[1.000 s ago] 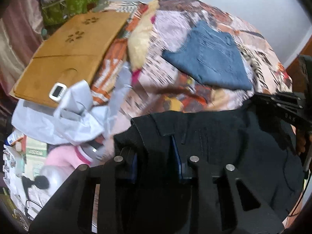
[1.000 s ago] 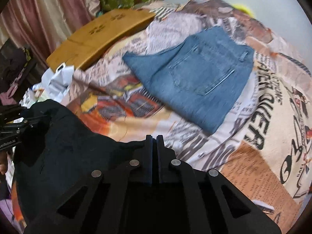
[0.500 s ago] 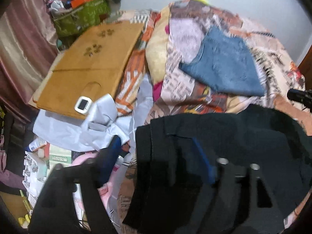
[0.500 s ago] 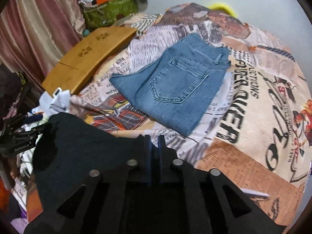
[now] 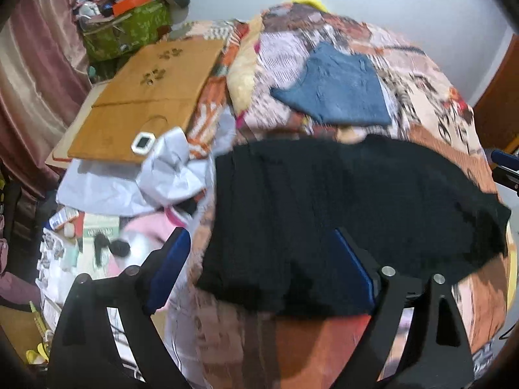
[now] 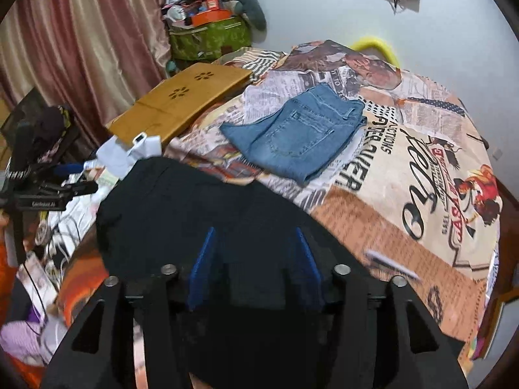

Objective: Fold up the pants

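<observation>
Folded black pants [image 5: 340, 214] lie on the near part of the patterned bed; they also show in the right wrist view [image 6: 181, 214]. My left gripper [image 5: 259, 253] is open, its blue-padded fingers spread wide over the pants' near left edge, holding nothing. My right gripper [image 6: 254, 253] is open, its blue pads apart just above the pants' near right part. Folded blue jeans [image 5: 334, 97] lie farther back on the bed, also in the right wrist view [image 6: 298, 133].
A tan wooden board [image 5: 142, 97] with a small white device [image 5: 142, 142] lies at the bed's left. Crumpled white cloth [image 5: 168, 175] and clutter sit beside it. A green bag [image 6: 211, 39] stands by the pink curtain. A yellow object [image 6: 373, 45] lies at the bed's far edge.
Both grippers have opened and let go of the black pants, which now lie flat on the bed. Both grippers have pulled back and up.
</observation>
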Tool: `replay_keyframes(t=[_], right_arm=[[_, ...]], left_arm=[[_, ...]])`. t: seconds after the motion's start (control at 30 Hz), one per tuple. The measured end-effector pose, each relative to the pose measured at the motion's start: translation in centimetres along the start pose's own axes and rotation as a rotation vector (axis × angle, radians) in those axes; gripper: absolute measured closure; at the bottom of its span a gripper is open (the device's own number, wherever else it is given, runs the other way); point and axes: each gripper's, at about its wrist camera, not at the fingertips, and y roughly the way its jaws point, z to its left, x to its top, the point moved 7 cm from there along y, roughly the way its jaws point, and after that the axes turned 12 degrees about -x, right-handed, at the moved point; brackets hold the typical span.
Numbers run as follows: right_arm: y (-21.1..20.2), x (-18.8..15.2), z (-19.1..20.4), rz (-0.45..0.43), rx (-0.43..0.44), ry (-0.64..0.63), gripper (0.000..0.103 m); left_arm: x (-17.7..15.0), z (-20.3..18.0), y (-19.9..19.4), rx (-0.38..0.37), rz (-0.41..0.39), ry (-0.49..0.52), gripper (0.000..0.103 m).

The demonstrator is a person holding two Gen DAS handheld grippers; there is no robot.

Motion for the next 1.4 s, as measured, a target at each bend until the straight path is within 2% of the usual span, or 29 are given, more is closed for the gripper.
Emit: replay_keyframes(t=[0.2,0.3,0.43,0.63,0.87,0.9,0.97,1.03,1.1,1.17,1.23,1.27,1.4], right_arm=[[0.0,-4.4,1.4,0.064,0.016,-0.029,0.052],[0.4,-6.2,2.5,0.103,0.009,-0.067,0.052],[0.6,-7.8,3.8,0.117,-0.009,-0.118,0.052],[1.8,-7.3,5.8,0.114,-0.032,-0.175,0.051],[3.6,-5.9,9.4,0.083,-0.053,-0.318,0.051],[3.7,-5.7,9.7,0.08,-0.05,-0.329,0.051],[4.1,-5.3,10.3,0.078,-0.022,-0.334,0.052],[4.4,-5.1,10.7,0.089,0.001,-0.323,0.053],[4.6,-4.9,11.1,0.096,0.031,-0.311,0.069],[4.5,-4.7,11.2,0.092,0.048,-0.293,0.078],[4.2,-4.5,11.4,0.086,0.077,-0.272,0.088],[3.9,-4.4,11.3,0.079,0.086,-0.255,0.092],[2.9,-3.7,11.3,0.069,0.159,-0.181,0.095]], left_arm=[[-3.7,-2.2,2.1,0.009,0.096,0.061,0.011],[-5.0,-3.7,3.7,0.018,0.147,0.127,0.011],[-5.5,-4.8,5.5,0.077,0.17,0.21,0.01],[-4.8,-5.7,6.9,0.123,0.154,0.269,0.009],[-4.1,-5.8,7.5,0.071,0.146,0.267,0.009],[-4.1,-5.8,7.4,0.062,0.14,0.266,0.011],[-4.0,-6.1,7.3,0.031,0.128,0.269,0.023],[-3.9,-6.5,7.2,0.013,0.117,0.281,0.041],[-3.7,-6.9,6.8,0.005,0.095,0.306,0.05],[-3.6,-7.2,6.4,0.005,0.077,0.338,0.057],[-3.5,-7.3,5.8,0.005,0.063,0.349,0.069],[-3.4,-7.3,5.5,0.001,0.055,0.348,0.071],[-3.0,-7.3,3.4,-0.022,0.01,0.338,0.077]])
